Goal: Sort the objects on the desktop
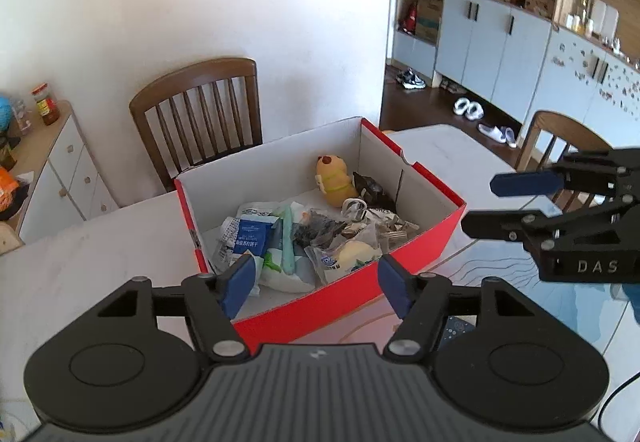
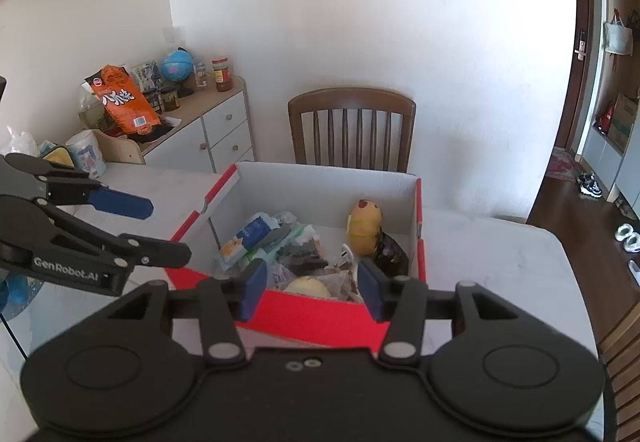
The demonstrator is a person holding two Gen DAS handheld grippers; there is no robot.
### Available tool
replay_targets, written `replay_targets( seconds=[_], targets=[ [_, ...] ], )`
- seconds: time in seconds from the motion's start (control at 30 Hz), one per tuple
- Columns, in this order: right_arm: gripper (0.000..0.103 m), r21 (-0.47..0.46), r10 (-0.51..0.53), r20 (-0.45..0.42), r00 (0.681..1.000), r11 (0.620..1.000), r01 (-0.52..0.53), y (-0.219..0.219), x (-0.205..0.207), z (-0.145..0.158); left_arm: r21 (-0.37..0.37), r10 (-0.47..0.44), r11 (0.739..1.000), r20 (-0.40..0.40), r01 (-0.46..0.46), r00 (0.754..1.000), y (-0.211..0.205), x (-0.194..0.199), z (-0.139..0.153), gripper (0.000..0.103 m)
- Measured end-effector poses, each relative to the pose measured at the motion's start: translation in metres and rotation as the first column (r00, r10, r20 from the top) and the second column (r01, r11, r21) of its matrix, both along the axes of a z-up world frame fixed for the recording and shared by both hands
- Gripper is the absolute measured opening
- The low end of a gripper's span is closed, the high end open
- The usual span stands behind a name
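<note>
A red cardboard box [image 1: 360,282] with a white inside stands on the white table [image 1: 100,250]; it also shows in the right wrist view [image 2: 320,318]. Inside lie a yellow plush toy [image 1: 334,182] [image 2: 364,226], a blue snack packet [image 1: 250,236] [image 2: 252,230], a wrapped bun [image 1: 352,254] [image 2: 306,286], a dark wrapper [image 1: 372,188] and other packets. My left gripper [image 1: 316,286] is open and empty above the box's near wall. My right gripper [image 2: 312,288] is open and empty above the box's other side; it shows in the left wrist view [image 1: 480,206].
A wooden chair [image 1: 200,114] [image 2: 352,130] stands behind the table; a second chair [image 1: 560,146] is at the right. A white sideboard [image 2: 208,130] with a globe, jars and an orange bag stands at the left. A patterned mat [image 1: 540,302] covers the near table.
</note>
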State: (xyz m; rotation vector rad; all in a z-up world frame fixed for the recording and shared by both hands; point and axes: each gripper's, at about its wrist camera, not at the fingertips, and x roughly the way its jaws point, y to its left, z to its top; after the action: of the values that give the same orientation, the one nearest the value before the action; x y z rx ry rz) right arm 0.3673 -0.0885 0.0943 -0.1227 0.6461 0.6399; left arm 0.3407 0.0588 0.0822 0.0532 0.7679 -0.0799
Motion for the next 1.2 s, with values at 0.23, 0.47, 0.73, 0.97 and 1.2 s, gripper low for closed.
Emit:
replay_targets(
  seconds=[0.23,0.47,0.73,0.97,1.2],
  targets=[
    [0.06,-0.009,-0.005,0.011,1.0,1.0,0.006,-0.005,-0.013,-0.006,-0.026,0.033,0.999,0.013,-0.033,0.999,0.0,-0.017,0.0,0.076],
    [0.07,-0.007,-0.006,0.026,1.0,1.0,0.007,-0.008,-0.025,-0.008,-0.04,0.056,0.998,0.041,-0.054,0.998,-0.002,-0.031,-0.004,0.086],
    [0.092,-0.001,-0.005,0.052,0.999,1.0,0.005,-0.014,-0.038,-0.012,-0.054,0.102,0.994,0.064,-0.099,0.993,-0.003,-0.049,-0.008,0.102],
    [0.1,0.0,-0.008,0.064,0.998,1.0,0.008,-0.016,-0.046,-0.015,-0.087,0.135,0.988,0.073,-0.128,0.988,-0.004,-0.062,-0.008,0.102],
    [0.1,0.016,-0.031,0.051,0.998,0.999,0.03,-0.023,-0.048,-0.015,-0.051,0.149,0.988,0.099,-0.145,0.984,-0.009,-0.07,-0.004,0.102]
  ],
)
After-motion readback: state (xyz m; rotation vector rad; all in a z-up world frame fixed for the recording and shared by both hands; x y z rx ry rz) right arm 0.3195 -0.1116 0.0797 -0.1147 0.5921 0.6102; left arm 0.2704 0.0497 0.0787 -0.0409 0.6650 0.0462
